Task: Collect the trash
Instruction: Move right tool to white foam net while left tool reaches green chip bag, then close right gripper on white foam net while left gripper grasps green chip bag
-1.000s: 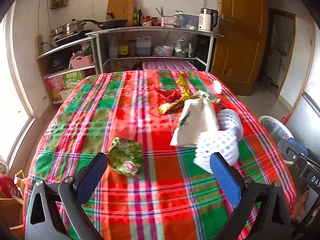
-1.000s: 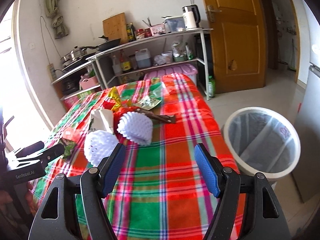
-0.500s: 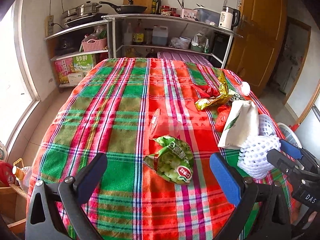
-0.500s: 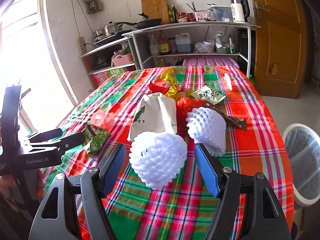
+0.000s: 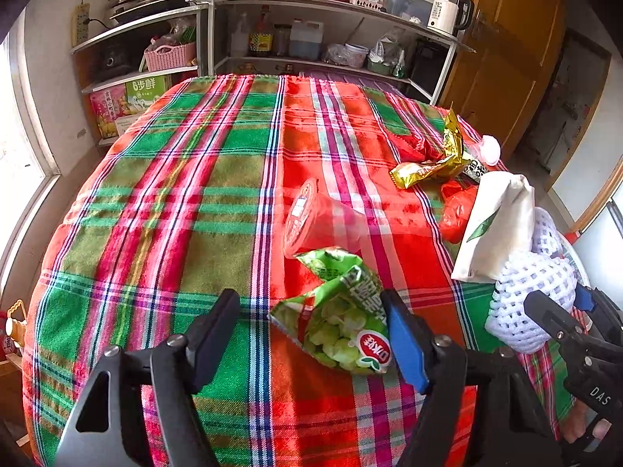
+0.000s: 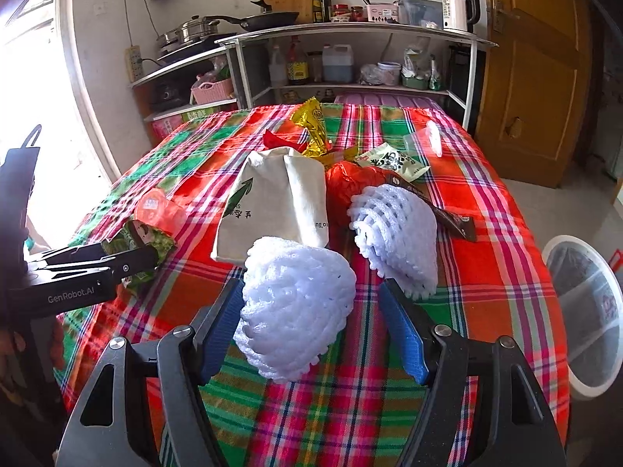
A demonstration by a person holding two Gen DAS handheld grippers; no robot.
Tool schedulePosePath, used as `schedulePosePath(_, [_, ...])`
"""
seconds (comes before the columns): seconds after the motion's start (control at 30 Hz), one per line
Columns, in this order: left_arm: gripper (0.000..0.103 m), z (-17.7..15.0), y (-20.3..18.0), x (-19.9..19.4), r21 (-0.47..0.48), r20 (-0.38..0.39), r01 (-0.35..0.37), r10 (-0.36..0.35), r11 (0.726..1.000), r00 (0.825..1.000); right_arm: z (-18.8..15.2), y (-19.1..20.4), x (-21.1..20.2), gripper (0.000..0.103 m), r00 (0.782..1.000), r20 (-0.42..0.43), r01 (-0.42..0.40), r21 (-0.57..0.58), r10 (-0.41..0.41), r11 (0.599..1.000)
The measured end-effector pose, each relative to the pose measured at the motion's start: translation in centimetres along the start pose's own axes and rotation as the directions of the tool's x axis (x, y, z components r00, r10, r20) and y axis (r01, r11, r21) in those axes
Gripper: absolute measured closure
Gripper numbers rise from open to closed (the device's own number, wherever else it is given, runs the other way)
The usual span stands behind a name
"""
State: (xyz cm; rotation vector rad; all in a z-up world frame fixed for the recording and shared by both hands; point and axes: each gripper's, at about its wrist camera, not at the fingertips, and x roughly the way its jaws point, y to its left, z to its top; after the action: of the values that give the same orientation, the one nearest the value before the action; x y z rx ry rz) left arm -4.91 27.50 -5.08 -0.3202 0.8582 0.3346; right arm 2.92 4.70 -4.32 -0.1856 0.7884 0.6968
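Trash lies on a plaid tablecloth (image 5: 218,202). My left gripper (image 5: 311,311) is open, its fingers either side of a green snack bag (image 5: 342,319); the bag also shows in the right wrist view (image 6: 152,241). A clear plastic cup (image 5: 311,218) lies just beyond it. My right gripper (image 6: 307,303) is open around a white foam fruit net (image 6: 296,303), touching its left side. A second foam net (image 6: 397,229), a white paper bag (image 6: 276,198), a red plastic bag (image 6: 350,183), a gold wrapper (image 6: 311,124) and a brown wrapper (image 6: 444,214) lie beyond.
A white trash bin (image 6: 588,311) with a clear liner stands on the floor right of the table. Metal shelves (image 6: 350,58) with pans, bottles and a kettle stand behind the table. A wooden door (image 6: 533,70) is at the right.
Both grippers moved forward and lower over the table. The left one now straddles the green snack bag, and the right one has closed in around the near foam net.
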Motion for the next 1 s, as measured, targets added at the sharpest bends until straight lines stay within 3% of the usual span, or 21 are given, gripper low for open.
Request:
schedulePosePath(0.2, [0.056, -0.2, -0.7, -0.2, 0.019, -0.001, 0.047, -0.047, 0.999, 0.999, -0.2, -0.1, -0.3, 0.055, 1.000, 0.000, -0.012, 0.017, 0.012, 1.000])
schedulePosePath(0.5, [0.061, -0.6, -1.4, -1.6, 0.010, 0.043, 0.069, -0.069, 0.998, 0.997, -0.7, -0.9, -1.4, 0.080, 0.999, 0.034, 0.006, 0.039, -0.007, 0.999])
schedulePosePath(0.73, [0.061, -0.2, -3.7, -4.0, 0.070, 0.093, 0.101, -0.108, 0.992, 0.990, -1.0, -1.8, -3.1, 0.085, 0.997, 0.078, 0.017, 0.066, -0.022, 0.998])
schedulePosePath(1.0, [0.061, 0.9, -8.6, -5.6, 0.165, 0.122, 0.189, -0.210, 0.968, 0.970, -1.2, -4.0, -6.2, 0.086, 0.987, 0.145, 0.055, 0.108, -0.070, 0.993])
